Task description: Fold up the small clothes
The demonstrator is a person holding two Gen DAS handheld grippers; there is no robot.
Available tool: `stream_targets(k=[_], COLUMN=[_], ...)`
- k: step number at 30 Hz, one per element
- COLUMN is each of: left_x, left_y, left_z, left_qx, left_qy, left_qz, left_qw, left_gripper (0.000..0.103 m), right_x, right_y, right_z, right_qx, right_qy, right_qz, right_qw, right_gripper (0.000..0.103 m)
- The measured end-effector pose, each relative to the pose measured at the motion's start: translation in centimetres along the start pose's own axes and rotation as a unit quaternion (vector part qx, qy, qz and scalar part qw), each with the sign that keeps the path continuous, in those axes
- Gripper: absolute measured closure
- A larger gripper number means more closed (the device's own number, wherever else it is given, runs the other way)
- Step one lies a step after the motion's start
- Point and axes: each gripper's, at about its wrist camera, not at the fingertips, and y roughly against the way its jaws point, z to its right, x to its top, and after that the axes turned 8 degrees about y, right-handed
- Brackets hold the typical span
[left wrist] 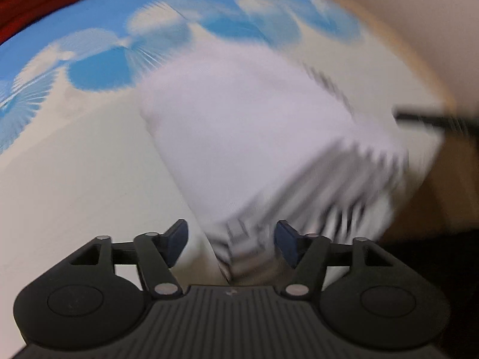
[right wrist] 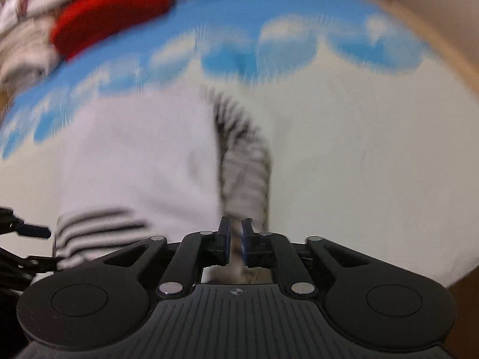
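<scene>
A small white garment (left wrist: 254, 131) with black-and-white striped trim lies on a white and blue patterned cloth; both views are motion-blurred. My left gripper (left wrist: 230, 242) is open, with the garment's striped corner lying between its spread blue pads. My right gripper (right wrist: 236, 240) is shut on the garment's striped edge (right wrist: 245, 161), which rises as a fold from its pads. The white body of the garment (right wrist: 134, 161) spreads to the left of it. The left gripper's fingers (right wrist: 33, 230) show at the left edge of the right wrist view.
The cloth (left wrist: 74, 179) has a blue band with white fan shapes (right wrist: 269, 45) at the far side. A red garment (right wrist: 110, 12) and a pile of pale clothes (right wrist: 24, 51) lie at the far left. The wooden table edge (left wrist: 449, 179) shows to the right.
</scene>
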Motion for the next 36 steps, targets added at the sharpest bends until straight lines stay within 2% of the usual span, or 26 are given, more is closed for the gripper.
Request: stream_targets(k=[2, 3, 5, 6, 8, 10, 11, 13, 16, 19, 20, 22, 24, 25, 28, 31, 34, 35, 36], left_x=[1.5, 2.1, 3.4, 3.8, 4.8, 5.6, 6.0, 6.5, 7.4, 7.8, 7.8, 8.1, 8.5, 8.9, 9.8, 10.3, 10.0, 10.0, 9.9], left_y=[0.3, 0.2, -0.5, -1.1, -2.5, -4.0, -4.7, -6.2, -8.5, -10.7, -11.3, -11.8, -11.2, -10.5, -7.4, -4.0, -1.9, -1.1, -0.2], left_z=[-2.3, -3.4, -5.5, -6.5, -8.0, -9.2, -9.7, -10.2, -10.6, -10.3, -10.1, -9.8, -10.0, -10.3, -11.5, -13.9, -16.6, -17.1, -17.2], left_qx=[-0.001, -0.006, -0.032, -0.042, -0.051, -0.067, -0.076, -0.096, -0.135, -0.155, -0.157, -0.154, -0.154, -0.159, -0.149, -0.099, -0.013, 0.022, 0.039], left_qy=[0.057, 0.087, 0.151, 0.181, 0.232, 0.266, 0.282, 0.307, 0.34, 0.354, 0.356, 0.341, 0.329, 0.324, 0.306, 0.289, 0.294, 0.281, 0.266], left_qz=[0.024, 0.028, 0.026, 0.025, 0.018, 0.011, 0.008, 0.003, -0.007, -0.017, -0.021, -0.022, -0.023, -0.018, 0.021, 0.065, 0.093, 0.105, 0.119], left_qw=[0.9981, 0.9958, 0.9876, 0.9824, 0.9712, 0.9615, 0.9564, 0.947, 0.9306, 0.9221, 0.9211, 0.927, 0.9313, 0.9325, 0.9402, 0.9501, 0.9511, 0.9537, 0.9558], left_gripper=[0.028, 0.028, 0.028, 0.028, 0.028, 0.028, 0.028, 0.028, 0.028, 0.029, 0.031, 0.054, 0.071, 0.074, 0.074, 0.069, 0.06, 0.06, 0.06], right_x=[0.3, 0.3, -0.1, -0.5, -1.9, -2.5, -2.4, -2.3, -2.6, -2.7, -2.4, -2.4, -2.2, -2.1, -1.6, -0.6, 0.3, 0.5, 0.6], right_y=[1.0, 0.9, -0.6, -1.9, -4.8, -6.3, -6.4, -6.4, -6.4, -6.5, -6.8, -7.1, -7.3, -7.3, -7.2, -6.9, -6.8, -6.9, -7.1], right_z=[0.1, -0.2, -1.4, -2.1, -3.2, -3.3, -3.0, -2.5, -2.3, -2.3, -2.6, -3.1, -3.5, -3.7, -4.6, -6.3, -9.2, -10.2, -11.2], right_qx=[0.042, 0.064, 0.076, 0.069, 0.041, 0.03, 0.033, 0.045, 0.05, 0.052, 0.051, 0.052, 0.052, 0.052, 0.073, 0.126, 0.176, 0.189, 0.196], right_qy=[-0.011, -0.007, 0.027, 0.055, 0.103, 0.115, 0.106, 0.091, 0.091, 0.092, 0.094, 0.087, 0.085, 0.084, 0.074, 0.06, 0.06, 0.063, 0.069], right_qz=[0.044, 0.046, 0.013, -0.023, -0.115, -0.158, -0.16, -0.161, -0.163, -0.166, -0.165, -0.168, -0.17, -0.171, -0.165, -0.143, -0.121, -0.116, -0.116], right_qw=[0.998, 0.997, 0.997, 0.996, 0.987, 0.98, 0.981, 0.982, 0.981, 0.98, 0.981, 0.98, 0.98, 0.98, 0.981, 0.98, 0.975, 0.973, 0.971], right_gripper=[0.076, 0.068, 0.062, 0.062, 0.062, 0.062, 0.062, 0.072, 0.08, 0.084, 0.085, 0.088, 0.092, 0.094, 0.097, 0.098, 0.098, 0.098, 0.098])
